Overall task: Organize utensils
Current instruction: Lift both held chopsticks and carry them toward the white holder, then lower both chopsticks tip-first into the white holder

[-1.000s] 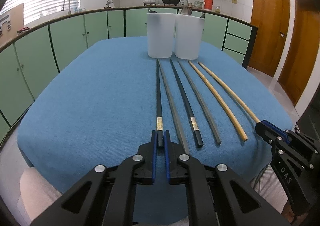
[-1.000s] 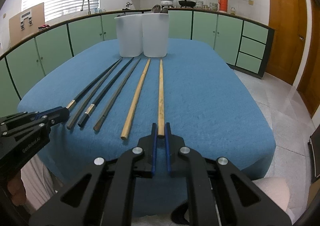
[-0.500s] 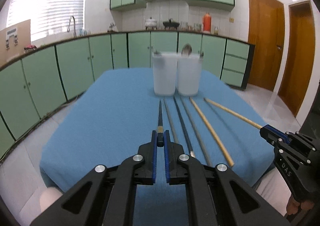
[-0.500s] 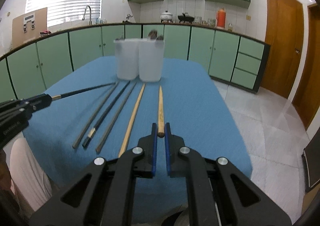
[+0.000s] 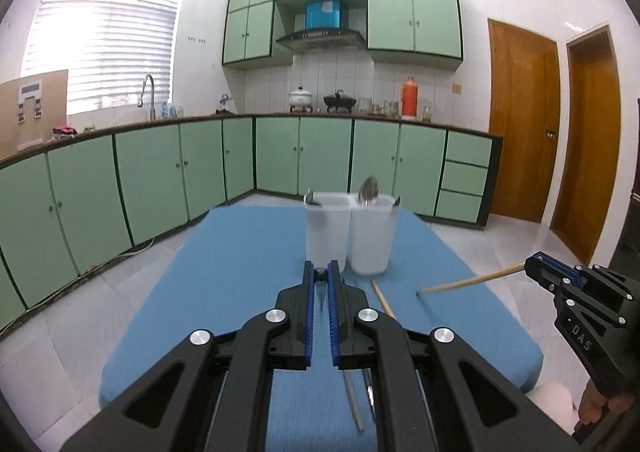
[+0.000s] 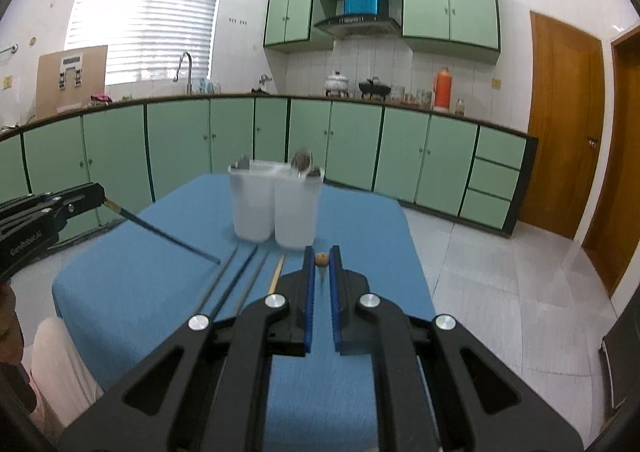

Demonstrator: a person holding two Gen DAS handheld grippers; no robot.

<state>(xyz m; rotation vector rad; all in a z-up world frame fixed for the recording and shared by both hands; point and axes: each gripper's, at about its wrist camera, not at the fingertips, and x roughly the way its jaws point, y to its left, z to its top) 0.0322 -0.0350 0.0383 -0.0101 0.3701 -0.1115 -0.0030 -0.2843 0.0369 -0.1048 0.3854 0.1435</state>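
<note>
Chopsticks, two lifted: my left gripper is clamped on the end of a black chopstick, raised and slanting down over the blue tabletop. My right gripper is clamped on a wooden chopstick, also held off the cloth. Remaining chopsticks lie flat before two white containers, which hold spoons.

Walls white, tiled behind hob | mint-green cabinets along dark worktop, more overhead | window with white blinds, bright daylight | wooden doors at right | pale tiled floor | blue-covered counter
</note>
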